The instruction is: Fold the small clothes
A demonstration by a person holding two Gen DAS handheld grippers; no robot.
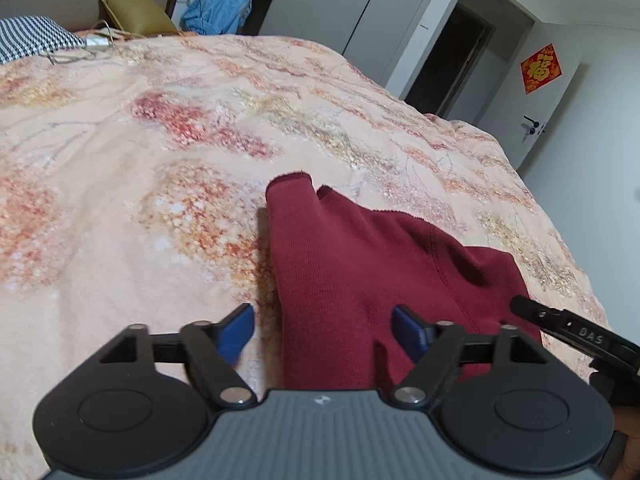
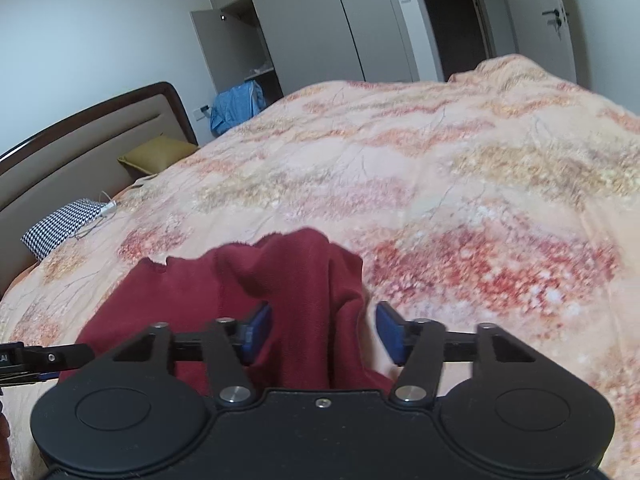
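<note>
A dark red garment [image 1: 352, 264] lies on the floral bedspread [image 1: 140, 168], with a folded flap or sleeve pointing away. My left gripper [image 1: 324, 330] is open, its blue pads astride the garment's near left edge. In the right wrist view the same garment [image 2: 256, 280] lies bunched, with a raised fold between the jaws. My right gripper [image 2: 322, 330] is open over the garment's right edge, its left pad [image 2: 258, 330] over the cloth and its right pad over the bedspread. Each gripper shows at the edge of the other's view, the right one as a black finger [image 1: 560, 326].
A houndstooth pillow [image 1: 28, 36], a white cable and an olive cushion [image 1: 136, 14] lie at the bed's head. A blue cloth [image 1: 212, 12] hangs by the grey wardrobe. A door [image 1: 548, 92] with a red sign stands at the right. The bed's edge falls off to the right.
</note>
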